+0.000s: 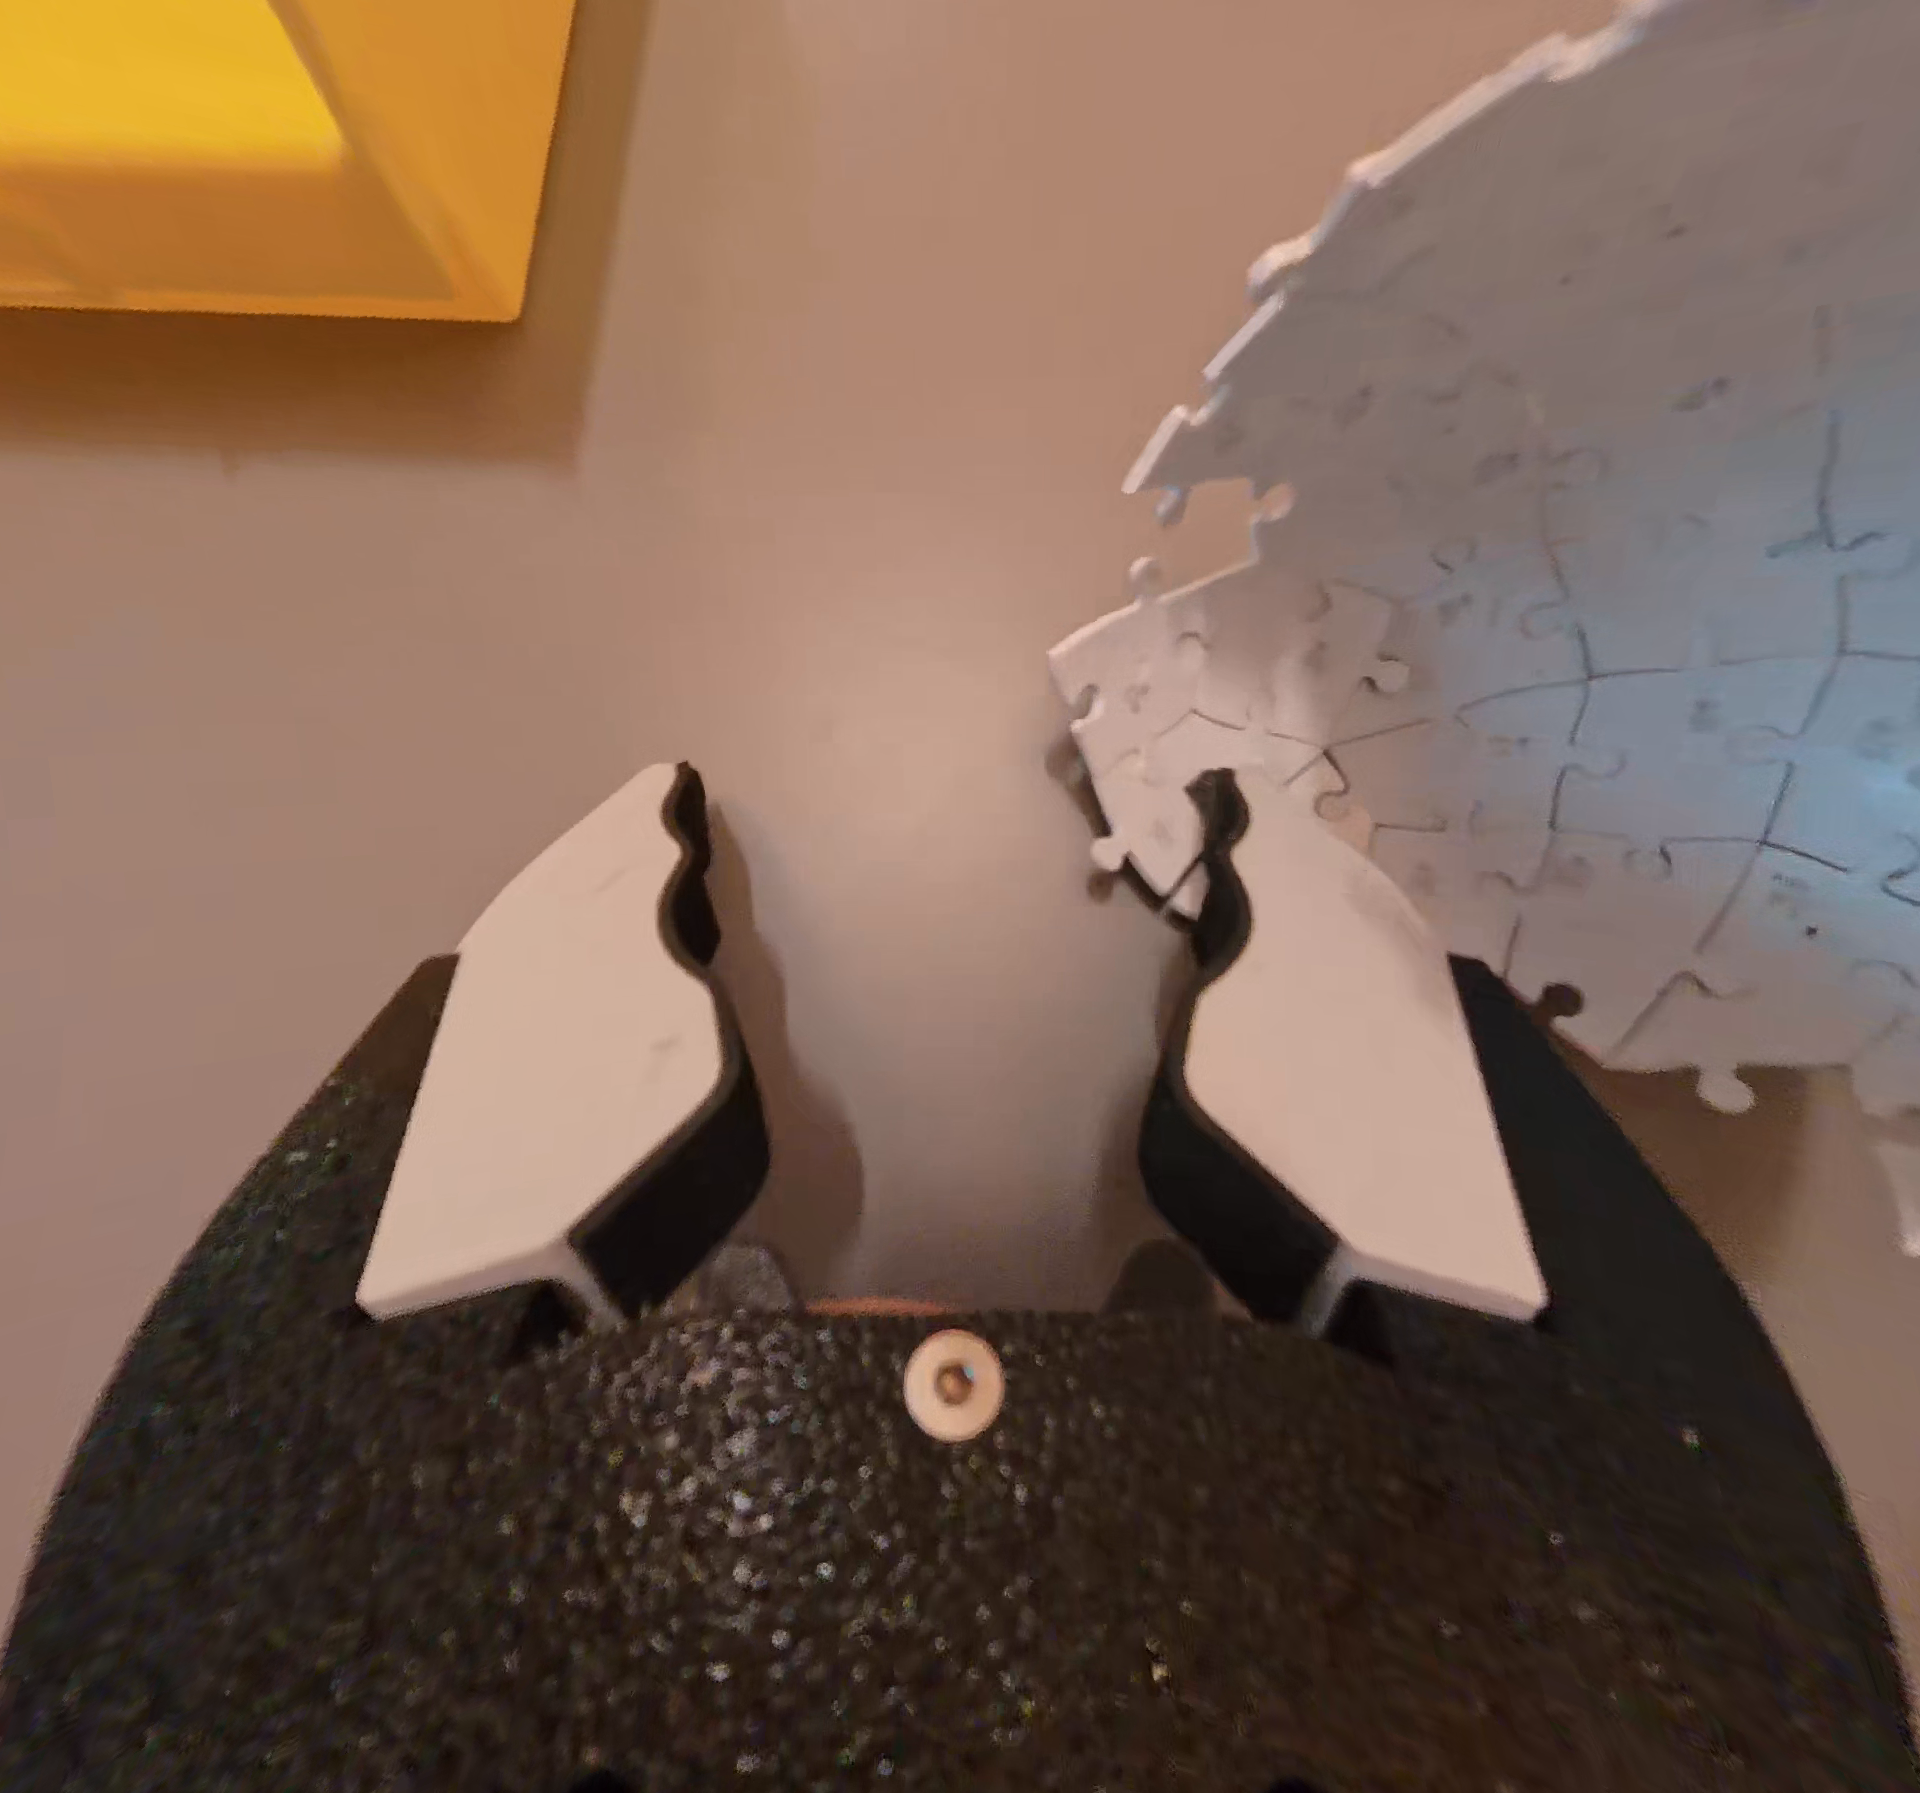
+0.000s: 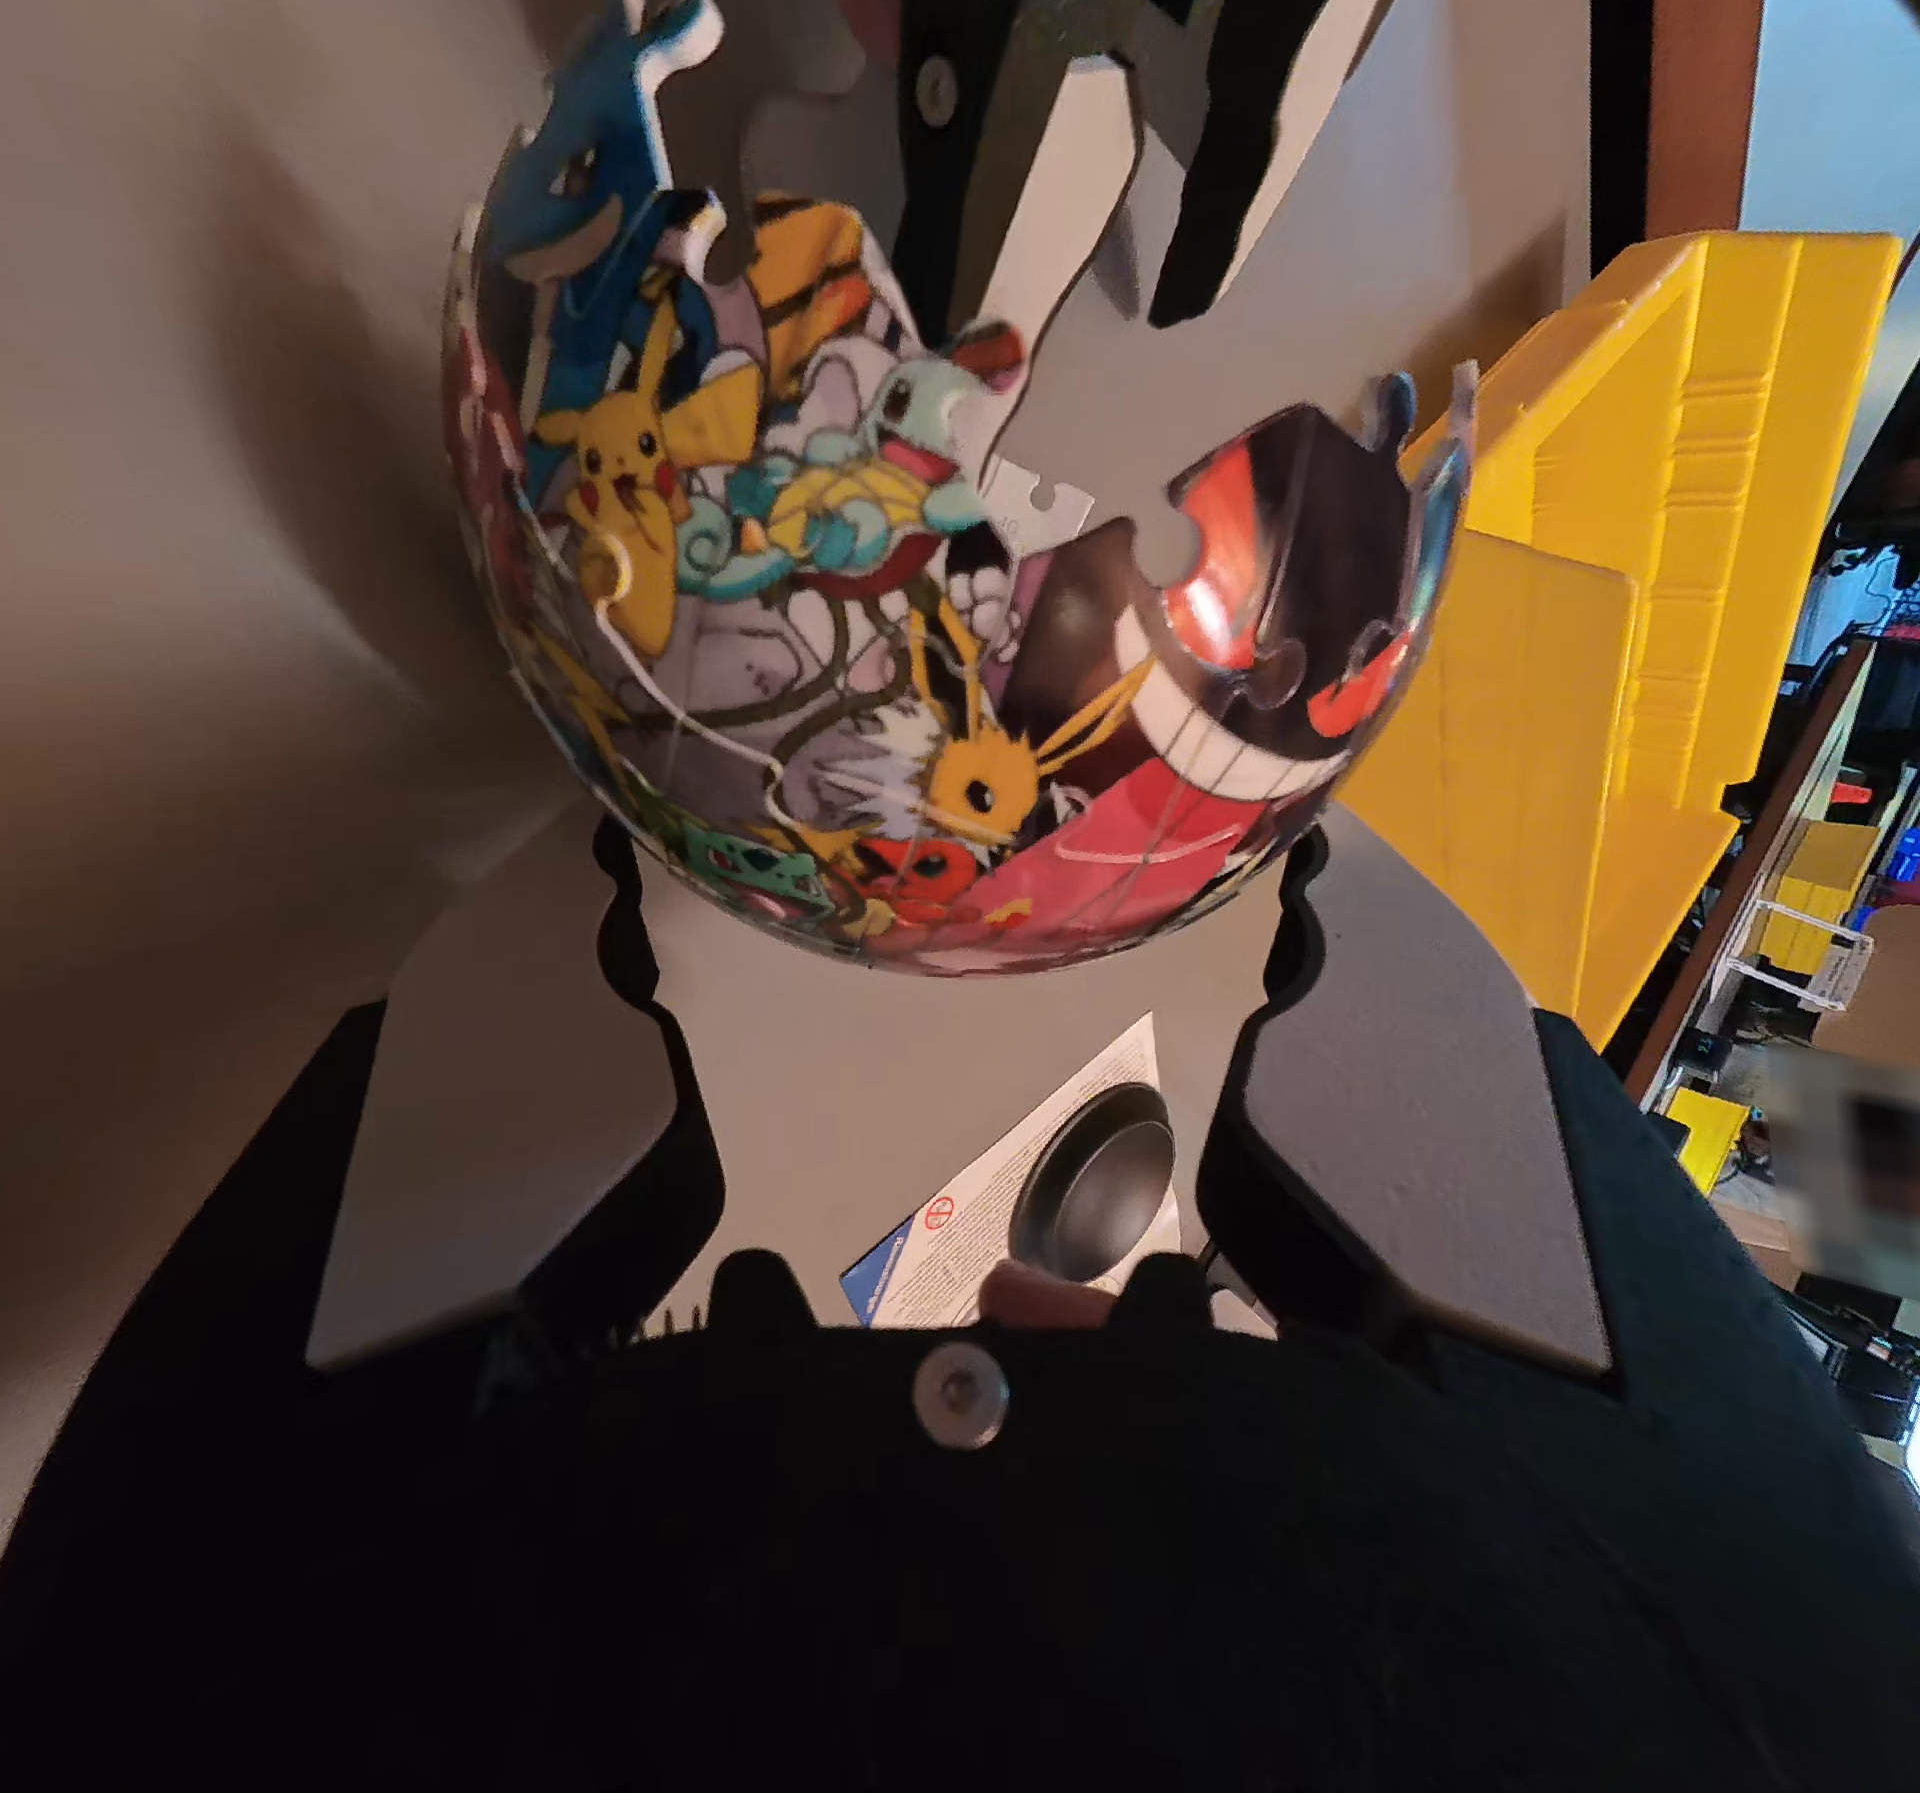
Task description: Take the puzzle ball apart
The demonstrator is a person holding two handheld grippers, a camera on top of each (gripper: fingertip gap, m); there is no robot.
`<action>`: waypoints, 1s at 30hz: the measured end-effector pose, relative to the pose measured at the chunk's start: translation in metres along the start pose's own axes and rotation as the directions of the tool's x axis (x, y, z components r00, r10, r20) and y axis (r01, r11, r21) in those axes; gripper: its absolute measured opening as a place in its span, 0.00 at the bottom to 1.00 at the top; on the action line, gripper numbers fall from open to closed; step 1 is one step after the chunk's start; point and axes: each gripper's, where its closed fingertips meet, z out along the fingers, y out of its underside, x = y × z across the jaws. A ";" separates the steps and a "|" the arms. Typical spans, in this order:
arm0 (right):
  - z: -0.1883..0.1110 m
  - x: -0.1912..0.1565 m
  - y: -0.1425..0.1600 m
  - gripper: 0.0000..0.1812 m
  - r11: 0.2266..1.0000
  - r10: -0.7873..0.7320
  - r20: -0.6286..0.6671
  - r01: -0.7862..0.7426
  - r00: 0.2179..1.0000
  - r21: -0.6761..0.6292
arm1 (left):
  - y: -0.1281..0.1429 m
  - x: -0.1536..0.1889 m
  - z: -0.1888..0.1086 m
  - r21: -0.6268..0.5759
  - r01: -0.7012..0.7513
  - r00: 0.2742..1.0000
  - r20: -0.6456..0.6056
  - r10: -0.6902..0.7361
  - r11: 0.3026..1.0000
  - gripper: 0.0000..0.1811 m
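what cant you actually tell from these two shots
- Puzzle ball, right wrist view: its near underside sits between the right gripper fingertips; whether they touch it is unclear.
- Puzzle ball, left wrist view: cut off by the right edge; only its white inside shows.
- Left gripper: open; one finger overlaps the ball's jagged rim, contact unclear.
- Yellow bin: blurred, contents unseen.

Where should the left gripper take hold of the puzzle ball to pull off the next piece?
Probably at the jagged open rim of the puzzle ball, where one pale piece juts into the notch. The left gripper, jaws open, could come from above, one jaw inside the shell and one outside. The right gripper holds the ball's round underside.
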 end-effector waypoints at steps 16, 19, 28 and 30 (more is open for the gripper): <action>0.004 0.006 -0.025 0.65 0.963 0.115 0.082 -0.131 0.990 0.236 | 0.003 0.003 0.004 -0.007 0.030 0.999 -0.035 -0.031 1.000 0.51; 0.003 0.006 -0.021 0.65 0.952 0.146 0.092 -0.165 0.985 0.258 | 0.004 0.003 0.003 -0.008 -0.009 1.000 -0.030 0.009 1.000 0.51; 0.003 0.006 -0.013 0.65 0.937 0.196 0.086 -0.212 0.977 0.276 | 0.002 0.008 0.001 0.010 -0.074 0.996 -0.045 0.075 0.997 0.46; 0.004 0.008 -0.015 0.65 0.935 0.197 0.092 -0.215 0.976 0.281 | 0.001 0.012 0.001 0.021 -0.107 0.993 -0.056 0.108 0.994 0.44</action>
